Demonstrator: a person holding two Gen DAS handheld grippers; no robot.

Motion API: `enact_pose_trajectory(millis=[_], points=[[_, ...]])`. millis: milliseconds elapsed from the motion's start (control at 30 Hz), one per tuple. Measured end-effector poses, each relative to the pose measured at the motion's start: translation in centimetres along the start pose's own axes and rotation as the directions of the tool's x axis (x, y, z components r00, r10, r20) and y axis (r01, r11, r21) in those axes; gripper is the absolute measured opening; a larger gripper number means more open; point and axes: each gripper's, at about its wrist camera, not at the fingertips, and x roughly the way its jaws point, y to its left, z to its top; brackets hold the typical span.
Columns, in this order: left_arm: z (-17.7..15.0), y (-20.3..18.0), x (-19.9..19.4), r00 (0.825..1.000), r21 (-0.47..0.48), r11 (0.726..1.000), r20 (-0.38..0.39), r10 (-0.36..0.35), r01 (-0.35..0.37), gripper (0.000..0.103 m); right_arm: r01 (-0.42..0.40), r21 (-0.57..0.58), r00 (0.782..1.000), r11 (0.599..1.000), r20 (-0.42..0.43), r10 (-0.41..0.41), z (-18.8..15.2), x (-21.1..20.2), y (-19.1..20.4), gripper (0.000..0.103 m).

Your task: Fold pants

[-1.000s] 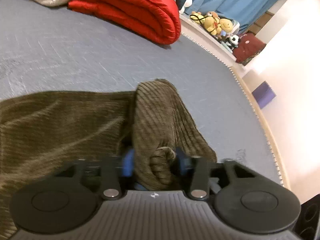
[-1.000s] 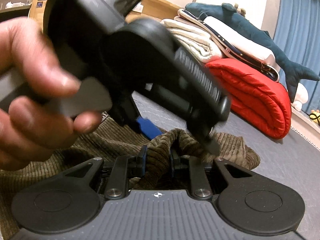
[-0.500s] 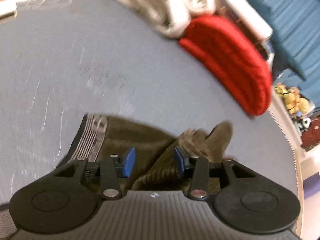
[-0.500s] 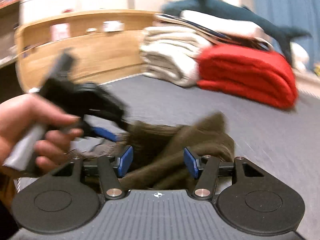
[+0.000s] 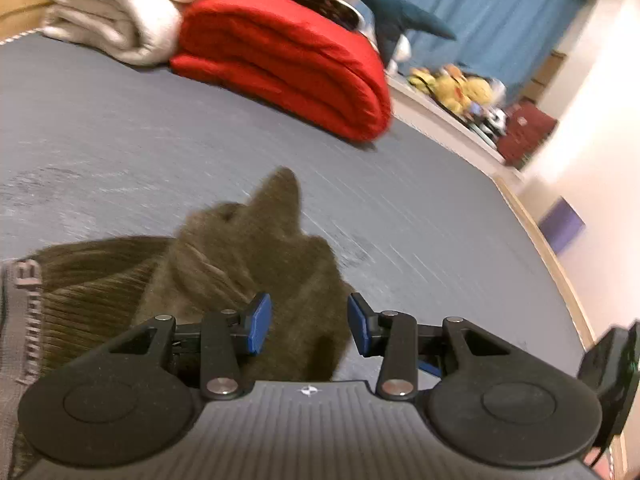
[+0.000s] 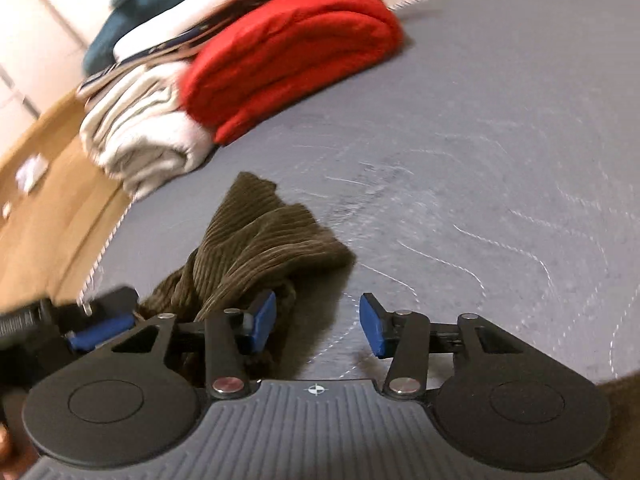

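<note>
Brown corduroy pants (image 5: pixel 248 256) lie bunched on the grey bed (image 5: pixel 120 132), with a grey printed waistband (image 5: pixel 24 312) at the far left. My left gripper (image 5: pixel 308 330) is open and empty just above the bunched cloth. In the right wrist view the pants (image 6: pixel 256 248) lie in a rumpled heap ahead and to the left. My right gripper (image 6: pixel 318 330) is open and empty, over bare bed beside the heap. The left gripper (image 6: pixel 96 326) shows at the left edge of the right wrist view.
A folded red quilt (image 5: pixel 288 64) and white blankets (image 5: pixel 112 20) are stacked at the head of the bed, with a blue shark plush (image 5: pixel 400 20) on top. Stuffed toys (image 5: pixel 460 84) line a ledge. The wooden bed edge (image 6: pixel 52 216) runs along the left.
Both grippers were shut on the pants a second ago. Both have opened and let the cloth drop onto the bed, and have pulled apart and swung round.
</note>
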Motion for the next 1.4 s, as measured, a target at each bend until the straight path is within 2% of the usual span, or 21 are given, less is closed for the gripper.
enact_pose_trajectory(millis=[67, 133, 267, 300, 333, 367, 433, 533, 600, 700, 733, 800, 900, 933, 1033, 1100, 1200, 1300, 1400], points=[[-0.6, -0.5, 0.8, 0.999, 0.037, 0.999, -0.039, -0.037, 0.039, 0.046, -0.011, 0.014, 1.0, 1.0, -0.003, 0.011, 0.1, 0.1, -0.3, 0.05], [-1.4, -1.4, 1.5, 0.997, 0.08, 0.996, -0.065, -0.037, 0.042, 0.046, -0.029, 0.015, 1.0, 0.999, -0.005, 0.029, 0.1, 0.0, -0.4, 0.049], [-2.5, -2.2, 3.3, 0.994, 0.17, 0.984, -0.088, 0.066, -0.05, 0.045, -0.08, 0.03, 0.997, 0.996, -0.006, 0.081, 0.3, -0.6, 0.1, 0.042], [-2.7, -1.9, 3.6, 0.992, 0.179, 0.982, -0.096, 0.082, -0.064, 0.041, -0.092, 0.038, 0.996, 0.995, -0.007, 0.092, 0.5, -0.7, 0.2, 0.04], [-2.7, -1.8, 3.9, 0.992, 0.177, 0.982, -0.1, 0.083, -0.064, 0.024, -0.105, 0.049, 0.994, 0.993, -0.008, 0.105, 0.5, -1.1, 0.2, 0.04], [-2.6, -1.6, 3.9, 0.992, 0.167, 0.984, -0.093, 0.083, -0.067, 0.016, -0.119, 0.062, 0.993, 0.991, -0.009, 0.12, 0.6, -1.2, 0.2, 0.04], [-2.2, -1.0, 3.4, 0.995, 0.13, 0.989, -0.065, 0.075, -0.067, 0.012, -0.138, 0.082, 0.99, 0.987, -0.01, 0.139, 0.7, -1.4, 0.1, 0.04], [-1.5, -0.6, 2.4, 0.999, 0.068, 0.998, -0.042, -0.006, 0.009, 0.01, -0.163, 0.11, 0.986, 0.98, -0.013, 0.165, 0.8, -1.6, -0.2, 0.04], [-1.3, -1.2, 1.4, 0.993, 0.082, 0.99, -0.028, -0.115, 0.117, 0.01, -0.189, 0.139, 0.981, 0.972, -0.015, 0.193, 0.9, -1.6, -0.5, 0.041], [-1.6, -2.9, 0.2, 0.96, 0.168, 0.946, -0.029, -0.277, 0.278, 0.009, -0.252, 0.206, 0.966, 0.946, -0.011, 0.26, 1.0, -1.4, -1.4, 0.041], [-1.8, -3.7, -0.2, 0.942, 0.209, 0.919, -0.041, -0.332, 0.333, 0.009, -0.285, 0.243, 0.955, 0.927, -0.006, 0.295, 1.1, -1.3, -1.8, 0.041], [-2.4, -4.8, -0.7, 0.926, 0.274, 0.886, -0.061, -0.372, 0.374, 0.009, -0.326, 0.313, 0.94, 0.892, 0.008, 0.341, 1.3, -1.3, -2.8, 0.043], [-3.0, -5.3, -0.4, 0.917, 0.311, 0.863, -0.105, -0.385, 0.398, 0.009, -0.356, 0.395, 0.925, 0.847, 0.023, 0.378, 1.5, -1.1, -4.3, 0.043], [-3.1, -5.4, -0.3, 0.921, 0.321, 0.863, -0.105, -0.376, 0.39, 0.009, -0.359, 0.413, 0.923, 0.837, 0.026, 0.383, 1.6, -1.1, -4.9, 0.043], [-3.0, -4.8, 0.2, 0.941, 0.278, 0.899, -0.08, -0.329, 0.338, 0.009, -0.367, 0.476, 0.92, 0.799, 0.056, 0.389, 1.6, -1.5, -6.4, 0.043], [-2.9, -4.4, 0.4, 0.941, 0.253, 0.907, -0.072, -0.33, 0.337, 0.009, -0.379, 0.499, 0.916, 0.779, 0.08, 0.394, 1.7, -2.1, -7.1, 0.044], [-3.0, -5.2, 0.4, 0.94, 0.289, 0.894, -0.09, -0.33, 0.341, 0.009, -0.396, 0.487, 0.912, 0.778, 0.11, 0.395, 2.1, -3.2, -7.5, 0.052], [-3.4, -6.0, 0.7, 0.94, 0.32, 0.883, -0.118, -0.321, 0.342, 0.009, -0.411, 0.489, 0.907, 0.769, 0.132, 0.4, 2.2, -3.6, -8.2, 0.068], [-4.1, -6.9, 0.9, 0.932, 0.374, 0.853, -0.146, -0.333, 0.364, 0.009, -0.411, 0.487, 0.907, 0.771, 0.131, 0.401, 2.3, -3.7, -8.4, 0.072]])
